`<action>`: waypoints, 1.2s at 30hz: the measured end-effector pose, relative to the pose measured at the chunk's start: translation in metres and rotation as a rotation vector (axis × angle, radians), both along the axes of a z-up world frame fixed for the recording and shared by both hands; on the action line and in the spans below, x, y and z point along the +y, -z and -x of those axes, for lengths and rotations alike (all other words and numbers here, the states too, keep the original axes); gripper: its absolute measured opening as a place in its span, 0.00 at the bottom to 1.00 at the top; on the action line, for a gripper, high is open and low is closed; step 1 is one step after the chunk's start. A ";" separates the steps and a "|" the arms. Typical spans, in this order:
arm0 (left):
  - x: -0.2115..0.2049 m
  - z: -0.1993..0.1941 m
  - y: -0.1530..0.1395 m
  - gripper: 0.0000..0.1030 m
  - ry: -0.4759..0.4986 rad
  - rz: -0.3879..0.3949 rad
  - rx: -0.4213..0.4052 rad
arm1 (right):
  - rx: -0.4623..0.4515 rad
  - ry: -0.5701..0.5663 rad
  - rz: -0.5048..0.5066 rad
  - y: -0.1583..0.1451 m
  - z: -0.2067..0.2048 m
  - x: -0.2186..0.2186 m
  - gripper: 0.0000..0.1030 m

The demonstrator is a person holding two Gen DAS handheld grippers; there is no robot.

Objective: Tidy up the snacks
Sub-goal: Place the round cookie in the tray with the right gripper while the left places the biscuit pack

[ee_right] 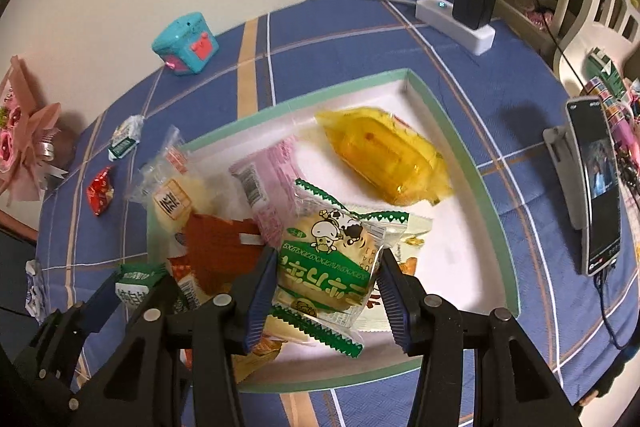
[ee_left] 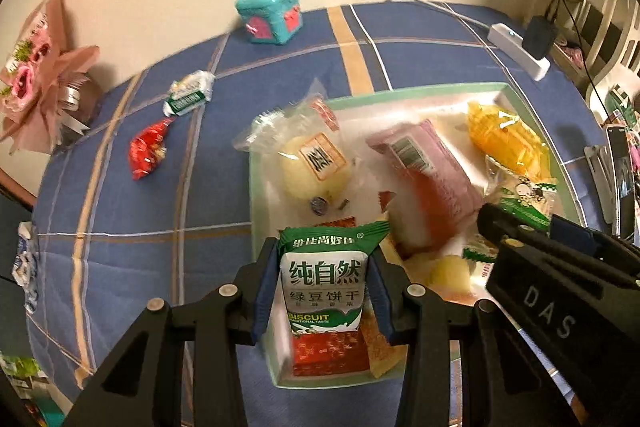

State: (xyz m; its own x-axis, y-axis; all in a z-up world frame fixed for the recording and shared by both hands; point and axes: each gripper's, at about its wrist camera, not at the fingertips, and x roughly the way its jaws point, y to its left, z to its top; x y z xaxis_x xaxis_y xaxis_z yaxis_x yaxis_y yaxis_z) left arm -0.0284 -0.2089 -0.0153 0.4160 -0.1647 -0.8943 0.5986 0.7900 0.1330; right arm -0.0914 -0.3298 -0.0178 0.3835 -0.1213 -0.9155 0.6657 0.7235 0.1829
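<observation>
Both grippers hang over the green-rimmed tray on the blue checked cloth; the left gripper pinches a green-and-white biscuit packet upright between its blue pads, above the tray's near corner; the right gripper clamps a green-edged cake packet over the heap of snacks inside; a yellow packet lies further back in the tray; a red candy and a small green-and-white wrapper lie on the cloth, outside the tray.
</observation>
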 end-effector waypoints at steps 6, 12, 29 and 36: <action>0.001 -0.008 0.012 0.42 -0.015 0.011 0.031 | 0.023 0.006 -0.005 0.010 -0.002 -0.003 0.51; 0.011 -0.020 0.021 0.43 -0.067 0.045 0.081 | 0.069 0.039 0.000 0.022 0.000 -0.011 0.52; 0.035 -0.042 0.032 0.95 -0.184 0.080 0.175 | 0.038 0.056 0.007 0.026 0.001 -0.019 1.00; 0.043 -0.046 0.027 1.00 -0.223 0.059 0.148 | 0.032 0.037 0.019 0.023 0.001 -0.016 1.00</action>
